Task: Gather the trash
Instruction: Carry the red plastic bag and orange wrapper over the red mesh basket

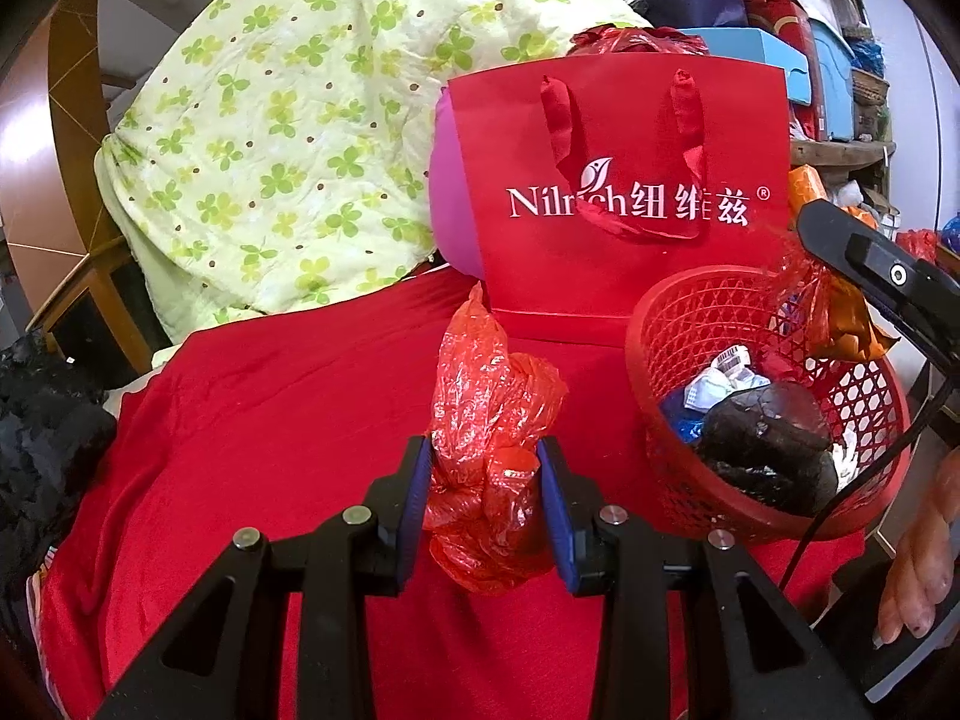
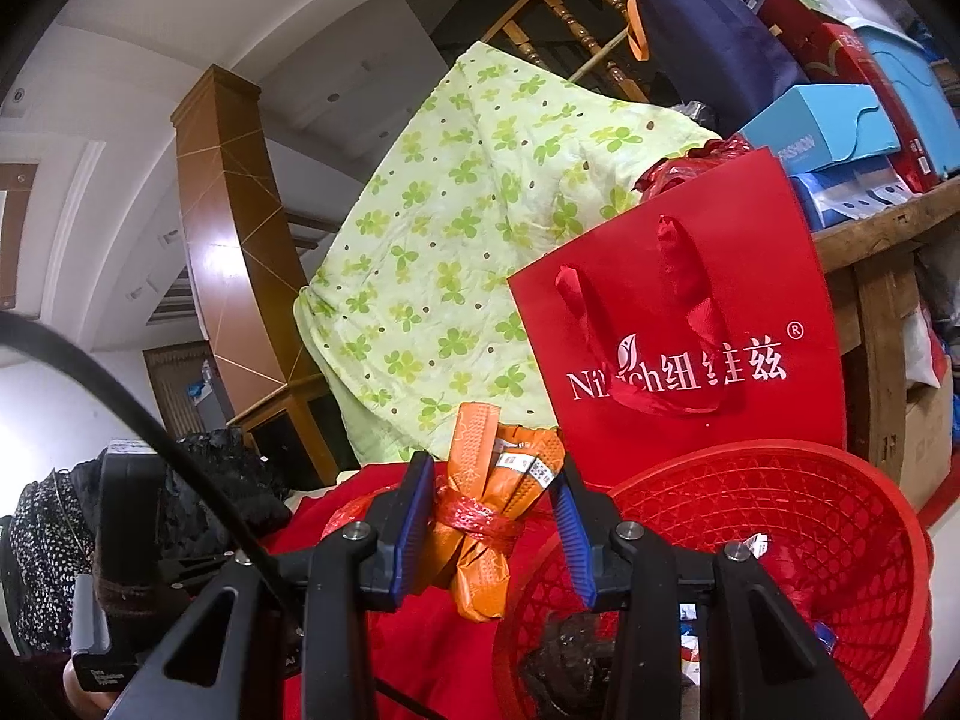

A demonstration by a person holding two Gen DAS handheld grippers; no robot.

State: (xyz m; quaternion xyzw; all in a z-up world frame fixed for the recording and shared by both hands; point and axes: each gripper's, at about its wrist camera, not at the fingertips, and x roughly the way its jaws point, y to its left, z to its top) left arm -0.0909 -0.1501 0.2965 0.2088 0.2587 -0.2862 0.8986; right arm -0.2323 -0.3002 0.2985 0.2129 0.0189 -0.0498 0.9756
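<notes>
We see a red paper gift bag (image 1: pixel 624 192) standing on a red cloth (image 1: pixel 270 420), a clover-print quilt (image 1: pixel 288 138) heaped behind it, and blue boxes (image 2: pixel 822 126) on a wooden shelf (image 2: pixel 870 234).

Even indoor light, sharp focus, strong fisheye bending, dark corners

I'm seeing a red cloth (image 1: pixel 270 450) covering the surface, carrying a red mesh basket (image 1: pixel 678 324), red gift bag (image 1: pixel 630 120) and green-patterned quilt (image 1: pixel 270 120).
</notes>
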